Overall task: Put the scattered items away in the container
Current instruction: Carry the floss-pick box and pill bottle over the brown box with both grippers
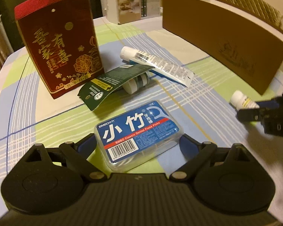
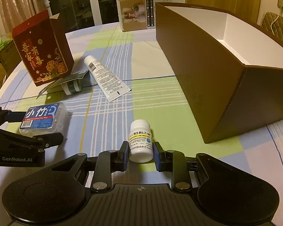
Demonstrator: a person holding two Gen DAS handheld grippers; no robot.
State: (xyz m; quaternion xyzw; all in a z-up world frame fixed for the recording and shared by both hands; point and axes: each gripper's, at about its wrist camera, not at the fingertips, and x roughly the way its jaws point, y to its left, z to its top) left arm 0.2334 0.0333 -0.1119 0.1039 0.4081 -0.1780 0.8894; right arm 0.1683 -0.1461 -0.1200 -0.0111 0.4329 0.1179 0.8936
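My left gripper (image 1: 138,144) is open with its fingers on either side of a clear floss-pick box with a blue label (image 1: 138,134), which lies on the tablecloth. It also shows in the right wrist view (image 2: 44,117). My right gripper (image 2: 141,153) is open around a white vitamin bottle (image 2: 141,141) lying on the cloth; small gaps show on both sides. The bottle also shows in the left wrist view (image 1: 242,100). The large brown open container (image 2: 226,71) stands to the right. A white tube (image 2: 105,77) and a green tape pack (image 2: 69,83) lie in the middle.
A red gift box (image 2: 42,50) stands upright at the left. A white printed carton (image 2: 139,12) stands at the far edge of the round table. A chair (image 2: 275,26) is behind the container.
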